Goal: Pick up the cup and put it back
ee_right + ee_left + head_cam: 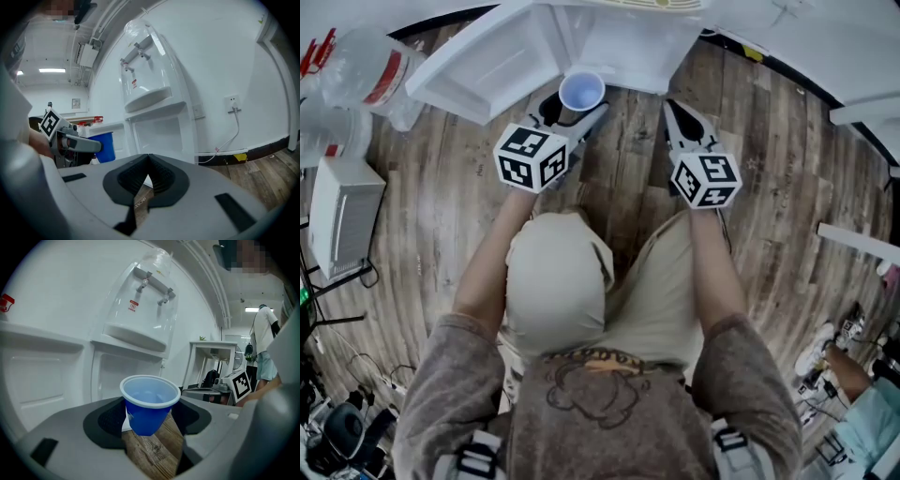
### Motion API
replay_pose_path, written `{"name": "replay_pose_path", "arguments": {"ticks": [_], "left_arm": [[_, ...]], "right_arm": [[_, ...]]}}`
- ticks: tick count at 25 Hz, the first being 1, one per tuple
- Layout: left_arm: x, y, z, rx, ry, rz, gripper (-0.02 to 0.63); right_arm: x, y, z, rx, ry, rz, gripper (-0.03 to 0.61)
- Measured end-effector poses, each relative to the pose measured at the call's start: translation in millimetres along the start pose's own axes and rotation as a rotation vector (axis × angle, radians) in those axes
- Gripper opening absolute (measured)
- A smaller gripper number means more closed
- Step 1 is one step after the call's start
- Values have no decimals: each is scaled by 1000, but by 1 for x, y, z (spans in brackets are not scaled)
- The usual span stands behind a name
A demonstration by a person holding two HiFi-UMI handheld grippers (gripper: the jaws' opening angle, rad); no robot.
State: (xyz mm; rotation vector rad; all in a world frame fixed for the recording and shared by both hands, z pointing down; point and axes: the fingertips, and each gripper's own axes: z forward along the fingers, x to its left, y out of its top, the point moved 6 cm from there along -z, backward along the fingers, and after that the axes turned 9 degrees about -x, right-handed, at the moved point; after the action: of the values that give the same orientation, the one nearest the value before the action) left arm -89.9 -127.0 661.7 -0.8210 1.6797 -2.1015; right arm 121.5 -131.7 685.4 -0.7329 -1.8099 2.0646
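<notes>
1. Left tongs [574,112]: clenched on the cup [149,404], one pad on each side of its blue wall, below the white rim.
2. Cup: upright between my left pads and empty as far as I can see. Its base is clear of the wooden floor [152,451] beneath.
3. Right tongs [148,161]: closed on nothing, tips meeting. They sit to the right of the left tongs, apart from the cup.
4. Water dispenser [140,310]: white, straight ahead of both tongs, its taps higher than the cup's rim.
5. Step in hand, by my judgement: carrying the cup, then setting it down. Which spot counts as "back" I cannot tell.
6. Handling:
   - The wall looks like thin plastic, so squeeze only lightly to avoid buckling it.
   - Hold the rim level.
   - Lower until the base rests flat before loosening.
   - Draw the left tongs straight back so neither pad tips the cup.
7. Right tongs, advice: best held aside, out of the cup's path.
</notes>
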Motion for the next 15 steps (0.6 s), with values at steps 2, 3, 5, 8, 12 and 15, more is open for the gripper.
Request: {"name": "replay_pose_path", "arguments": {"ticks": [2,3,5,8,12,15], "left_arm": [[-1,0,0,-2,-1,3,302],[-2,1,0,-2,-1,4,301],[-3,1,-1,-5,2,3,301],[-5,2,0,-10,7,2,301],[-6,2,-2,-10,14,3,302],[-5,0,-2,-8,20,1,301]], "right_arm": [[-1,2,-2,-1,-5,0,3],[-2,3,-3,-3,-7,1,3],[-2,6,-6,-6,-9,1,3],[-1,9,-11,-6,-4,-3,3],[-2,13,-16,-17,-8,1,3],[-3,14,-16,-22,-9,5,3]]}}
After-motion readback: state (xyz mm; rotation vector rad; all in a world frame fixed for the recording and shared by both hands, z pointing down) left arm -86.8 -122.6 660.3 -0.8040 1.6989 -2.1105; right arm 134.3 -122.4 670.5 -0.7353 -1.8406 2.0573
